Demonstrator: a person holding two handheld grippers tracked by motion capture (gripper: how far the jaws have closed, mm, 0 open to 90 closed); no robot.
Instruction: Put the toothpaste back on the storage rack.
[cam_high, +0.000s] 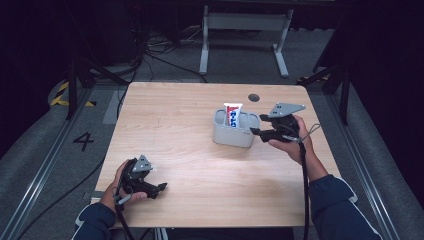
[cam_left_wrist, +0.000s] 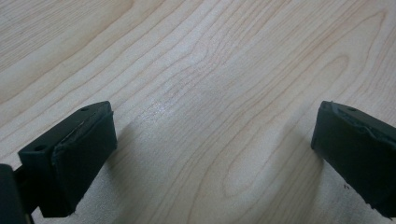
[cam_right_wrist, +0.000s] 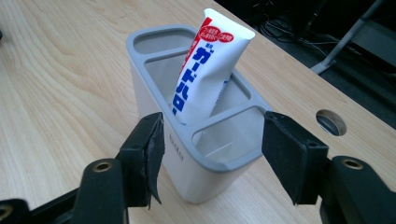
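A grey three-compartment holder (cam_high: 231, 135) stands on the wooden table (cam_high: 190, 150), right of centre. A white, red and blue toothpaste tube (cam_high: 233, 114) stands tilted in its middle compartment (cam_right_wrist: 205, 70). My right gripper (cam_high: 255, 131) is at the holder's right end. In the right gripper view it (cam_right_wrist: 212, 144) is open, its jaws on either side of the holder's (cam_right_wrist: 205, 179) near end compartment; I cannot tell if they touch it. My left gripper (cam_high: 161, 187) rests low near the table's front left, open over bare wood (cam_left_wrist: 210, 149) with nothing between its jaws.
A round cable hole (cam_high: 254, 97) is in the table behind the holder, also seen as the hole (cam_right_wrist: 330, 122) in the right gripper view. Beyond the table stand a white frame (cam_high: 245, 30) and floor cables.
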